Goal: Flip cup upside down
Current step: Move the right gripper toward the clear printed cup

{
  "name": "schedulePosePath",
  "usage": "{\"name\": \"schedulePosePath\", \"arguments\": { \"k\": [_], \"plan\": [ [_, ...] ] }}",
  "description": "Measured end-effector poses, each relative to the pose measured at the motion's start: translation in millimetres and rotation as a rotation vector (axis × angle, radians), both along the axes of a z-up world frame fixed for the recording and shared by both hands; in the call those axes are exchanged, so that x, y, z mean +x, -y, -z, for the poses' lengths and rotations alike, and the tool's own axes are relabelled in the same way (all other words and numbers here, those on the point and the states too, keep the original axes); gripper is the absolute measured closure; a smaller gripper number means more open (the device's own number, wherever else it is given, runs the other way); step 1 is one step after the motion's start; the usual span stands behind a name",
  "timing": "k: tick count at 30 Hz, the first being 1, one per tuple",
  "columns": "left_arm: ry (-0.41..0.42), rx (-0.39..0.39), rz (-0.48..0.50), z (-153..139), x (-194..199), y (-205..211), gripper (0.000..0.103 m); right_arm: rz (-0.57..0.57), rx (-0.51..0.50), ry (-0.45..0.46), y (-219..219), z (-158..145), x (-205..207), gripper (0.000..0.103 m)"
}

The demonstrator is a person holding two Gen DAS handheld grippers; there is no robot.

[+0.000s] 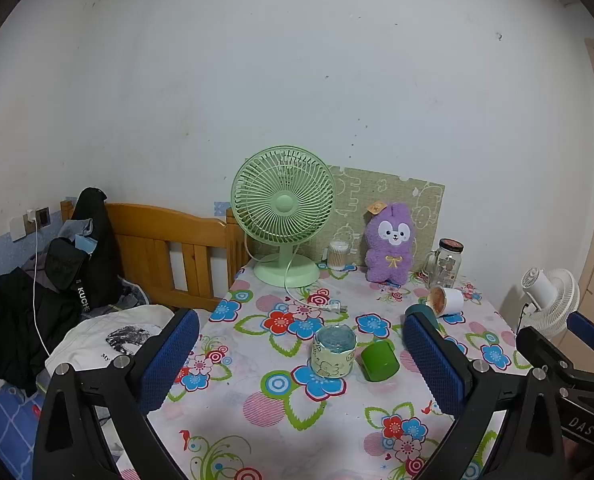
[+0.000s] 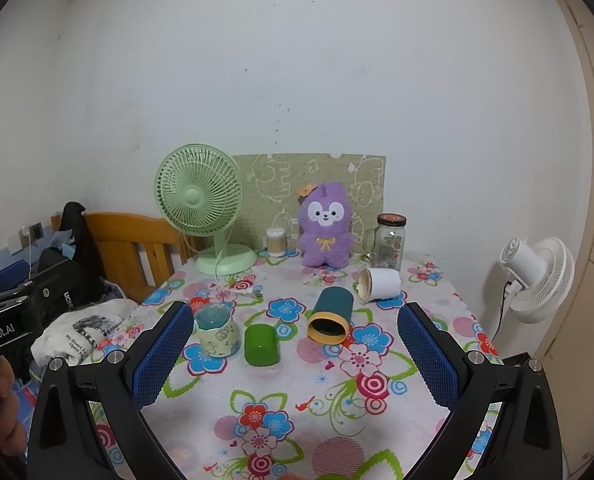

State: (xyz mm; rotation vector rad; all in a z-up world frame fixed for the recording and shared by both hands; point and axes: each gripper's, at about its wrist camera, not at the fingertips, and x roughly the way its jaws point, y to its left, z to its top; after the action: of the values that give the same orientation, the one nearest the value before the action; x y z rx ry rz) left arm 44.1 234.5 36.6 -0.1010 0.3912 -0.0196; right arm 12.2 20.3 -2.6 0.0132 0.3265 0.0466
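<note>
The cup could be any of four vessels on the flowered table [image 2: 281, 432], since the task does not single one out. A teal cup with a yellow rim [image 2: 330, 313] lies on its side just right of the frame's centre in the right wrist view, mouth toward the camera. A white cup [image 2: 380, 284] lies on its side above and to the right of it. A green cup [image 2: 261, 345] lies tipped over at centre. To its left a pale patterned cup [image 2: 216, 334] appears to be already standing mouth-down, though I cannot be sure.

The right gripper [image 2: 296, 354] hangs over the near table with its fingers spread wide and holding nothing. The left gripper [image 1: 301, 358] is likewise wide open and empty, its view framing the patterned cup [image 1: 334, 353] and green cup [image 1: 379, 361].

I judge this to be the approach step, with no cup yet grasped. The teal cup sits most squarely between the right fingers, so it looks the likely target. The next move calls for advancing, closing across its body, then lifting and rotating the wrist until the mouth faces the table.
</note>
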Motion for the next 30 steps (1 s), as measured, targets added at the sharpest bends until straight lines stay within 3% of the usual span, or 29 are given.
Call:
{"name": "schedulePosePath", "arguments": {
  "k": [16,21,26,30],
  "plan": [
    [-0.025,0.002,-0.006,8,6,-5,0.000,-0.027,-0.006,-0.029,-8,6,10,0.000],
    [-0.066,0.016,-0.028,26,12,-18,0.000,-0.088,-0.019,-0.113,-20,14,34,0.000],
    [-0.160,0.033,-0.068,48,30,-38,0.000,-0.135,-0.056,-0.195,-37,25,64,0.000],
    [-0.191,0.094,-0.057,62,42,-43,0.000,-0.185,-0.094,-0.260,-55,34,94,0.000]
  ]
}}
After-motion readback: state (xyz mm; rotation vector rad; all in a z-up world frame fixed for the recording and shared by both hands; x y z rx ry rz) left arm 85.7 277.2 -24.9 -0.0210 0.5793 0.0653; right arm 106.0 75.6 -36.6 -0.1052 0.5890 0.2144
